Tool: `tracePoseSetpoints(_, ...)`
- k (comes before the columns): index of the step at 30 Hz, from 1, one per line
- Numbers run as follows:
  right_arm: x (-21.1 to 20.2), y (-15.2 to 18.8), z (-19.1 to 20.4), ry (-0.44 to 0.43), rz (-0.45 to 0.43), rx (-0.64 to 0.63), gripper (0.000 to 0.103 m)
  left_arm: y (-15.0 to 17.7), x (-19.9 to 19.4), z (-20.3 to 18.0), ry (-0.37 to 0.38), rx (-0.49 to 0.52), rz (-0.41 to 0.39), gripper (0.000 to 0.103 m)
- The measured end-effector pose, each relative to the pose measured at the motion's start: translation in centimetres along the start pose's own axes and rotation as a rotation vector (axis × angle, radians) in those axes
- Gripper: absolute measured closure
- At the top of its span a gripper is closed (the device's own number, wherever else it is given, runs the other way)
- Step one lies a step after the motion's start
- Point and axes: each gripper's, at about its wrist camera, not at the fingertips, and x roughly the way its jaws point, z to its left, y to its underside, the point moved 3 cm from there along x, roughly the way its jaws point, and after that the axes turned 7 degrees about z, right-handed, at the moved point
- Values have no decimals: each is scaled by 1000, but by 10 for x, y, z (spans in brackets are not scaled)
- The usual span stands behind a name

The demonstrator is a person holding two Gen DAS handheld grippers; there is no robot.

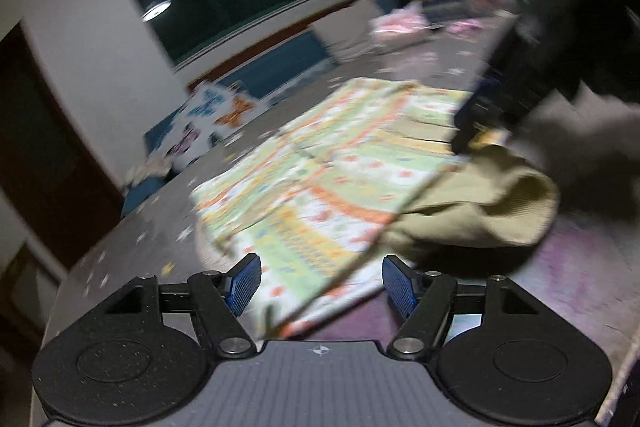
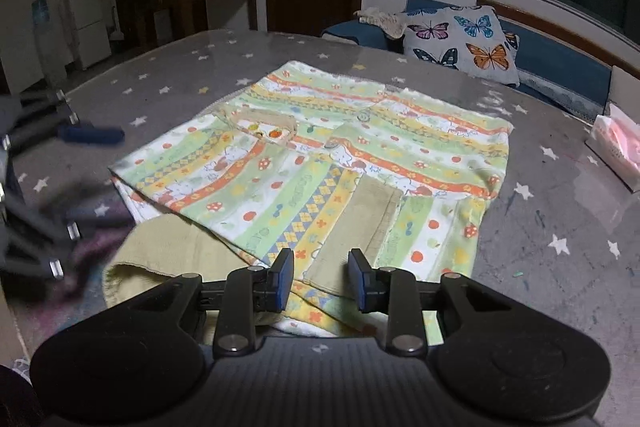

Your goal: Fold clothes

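Note:
A child's patterned garment [image 2: 320,163] with green, yellow and orange stripes and tan cuffs lies flat on the grey star-print surface [image 2: 560,227]. One sleeve is folded over its front, its tan cuff [image 2: 356,227] pointing to me. My right gripper [image 2: 321,279] is open just above the garment's near hem, holding nothing. A second tan cuff [image 2: 160,259] sticks out at the near left. My left gripper [image 1: 320,281] is open and empty over the garment's [image 1: 320,171] edge; this view is blurred. It also shows blurred at the left of the right wrist view [image 2: 60,183].
A butterfly pillow [image 2: 464,41] and a blue sofa [image 2: 560,67] stand behind the surface at the right. A pink tissue pack [image 2: 618,147] lies at the right edge. A dark door, a desk and a white fridge [image 2: 86,17] stand at the back.

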Motion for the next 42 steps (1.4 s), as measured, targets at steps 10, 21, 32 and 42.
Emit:
tracePoseSetpoints(10, -24, 19, -2, 31, 26, -66, 60, -22, 11, -36, 116, 91, -114, 65)
tracePoseSetpoints(21, -19, 19, 22, 61, -9, -279, 45, -60, 38, 29, 219, -232, -80, 93)
tracePoseSetpoints(32, 7, -5, 11, -38, 13, -176, 81, -52, 42, 52, 222, -277, -47, 89)
tracePoseSetpoints(42, 0, -27, 3, -51, -14, -105, 88, -8, -3, 38, 157, -163, -62, 43)
